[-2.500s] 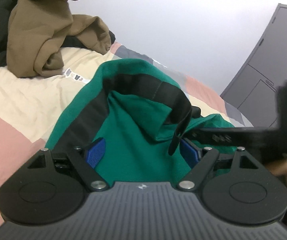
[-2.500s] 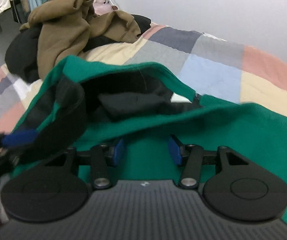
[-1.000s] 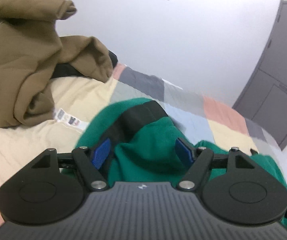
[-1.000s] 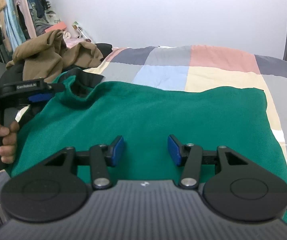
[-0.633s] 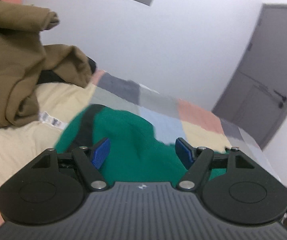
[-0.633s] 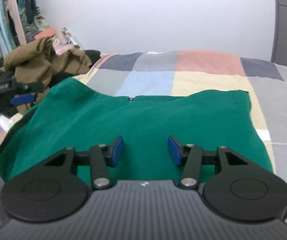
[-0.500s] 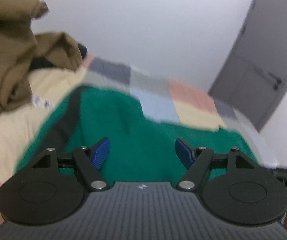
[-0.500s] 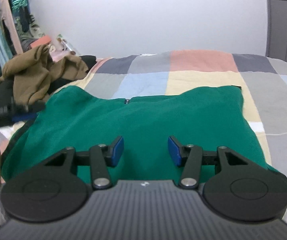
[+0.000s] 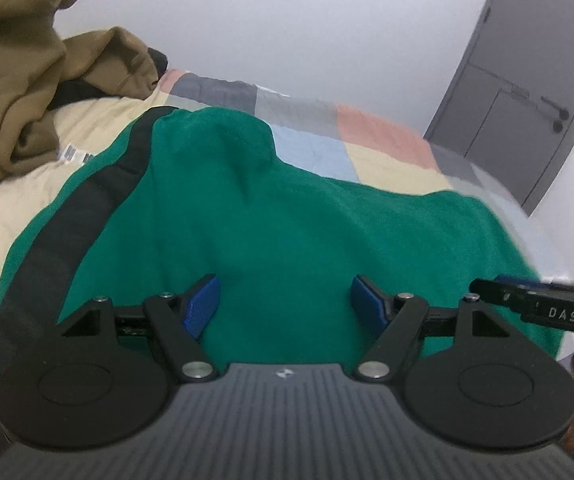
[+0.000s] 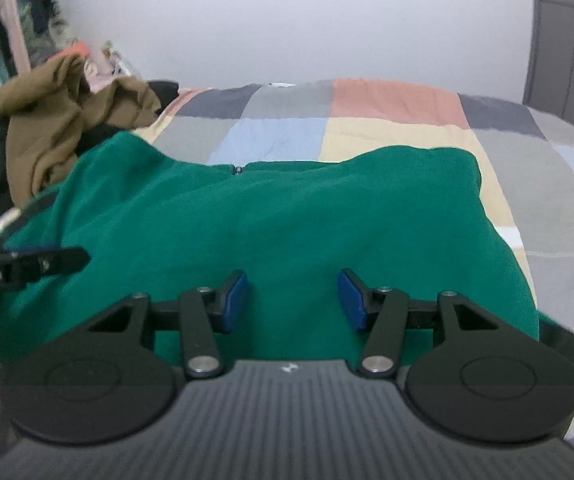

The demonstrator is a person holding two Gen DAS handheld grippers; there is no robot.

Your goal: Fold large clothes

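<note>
A large green garment with a black band along its left edge lies spread across the bed. It also shows in the right wrist view, folded into a wide flat shape. My left gripper is open and empty, hovering over the garment's near edge. My right gripper is open and empty over the garment's near side. The right gripper's body shows at the right of the left wrist view; the left gripper's shows at the left of the right wrist view.
A brown garment is heaped over dark clothes at the bed's far left, also in the right wrist view. The patchwork quilt covers the bed. A grey door stands at the right. Hanging clothes are at the far left.
The raised, bunched garment was let go and now lies flat on the bed. Both grippers have pulled back toward its near edge and hang open above it.
</note>
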